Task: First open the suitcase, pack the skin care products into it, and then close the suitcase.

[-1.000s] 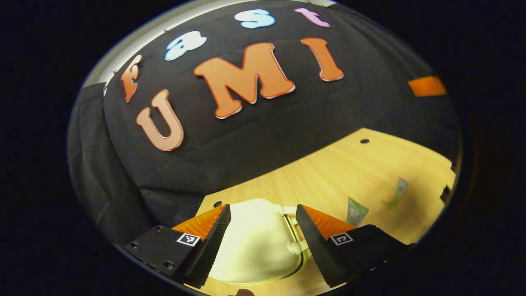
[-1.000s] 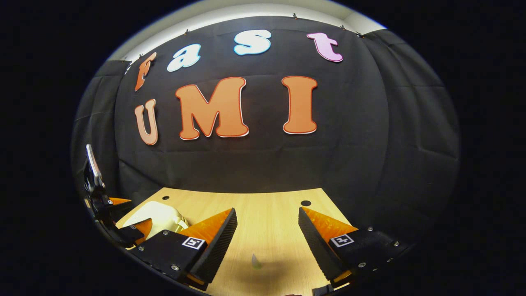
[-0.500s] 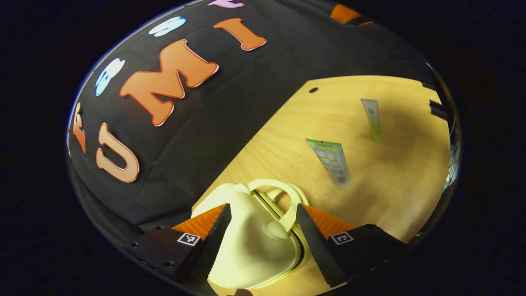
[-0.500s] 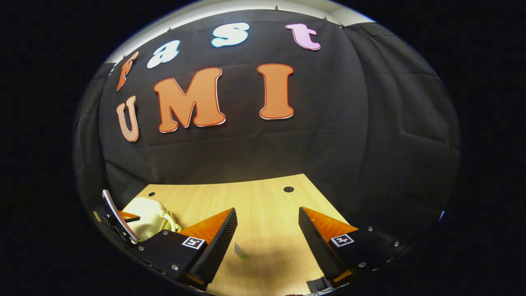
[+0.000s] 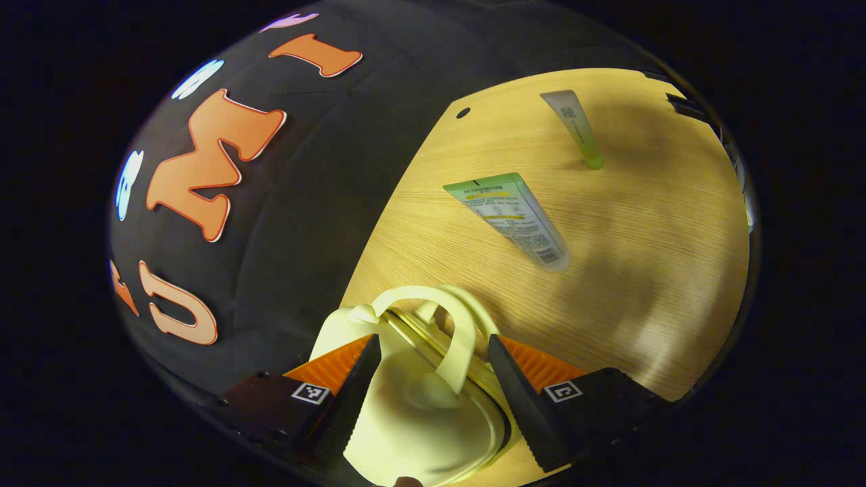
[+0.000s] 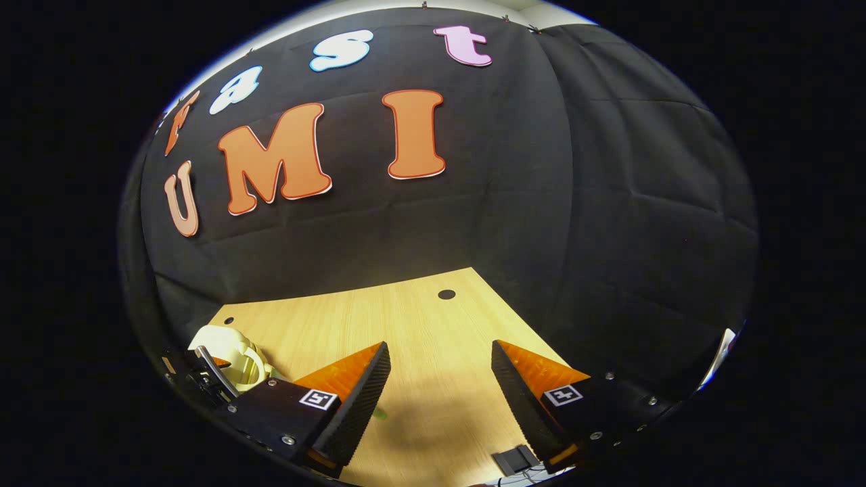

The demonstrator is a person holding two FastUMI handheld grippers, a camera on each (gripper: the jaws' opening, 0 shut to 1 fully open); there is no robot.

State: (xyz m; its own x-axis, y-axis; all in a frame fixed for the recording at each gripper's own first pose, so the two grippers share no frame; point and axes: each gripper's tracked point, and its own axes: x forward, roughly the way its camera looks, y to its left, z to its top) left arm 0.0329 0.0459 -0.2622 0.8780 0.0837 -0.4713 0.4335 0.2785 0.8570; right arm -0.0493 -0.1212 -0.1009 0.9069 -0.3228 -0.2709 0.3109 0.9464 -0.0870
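In the left gripper view, the left gripper (image 5: 433,365) has its fingers spread apart on either side of the cream suitcase (image 5: 419,419), whose looped handle (image 5: 453,331) rises between them; contact is unclear. Ahead on the wooden table (image 5: 643,257) lie a wide green tube (image 5: 511,220) and, farther off, a slim tube (image 5: 575,128). In the right gripper view, the right gripper (image 6: 440,385) is parted over bare tabletop, the suitcase (image 6: 226,345) far to its left.

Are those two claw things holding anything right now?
No. The left gripper stands open around the cream suitcase and its handle, not clamped; the right gripper is open over the table.
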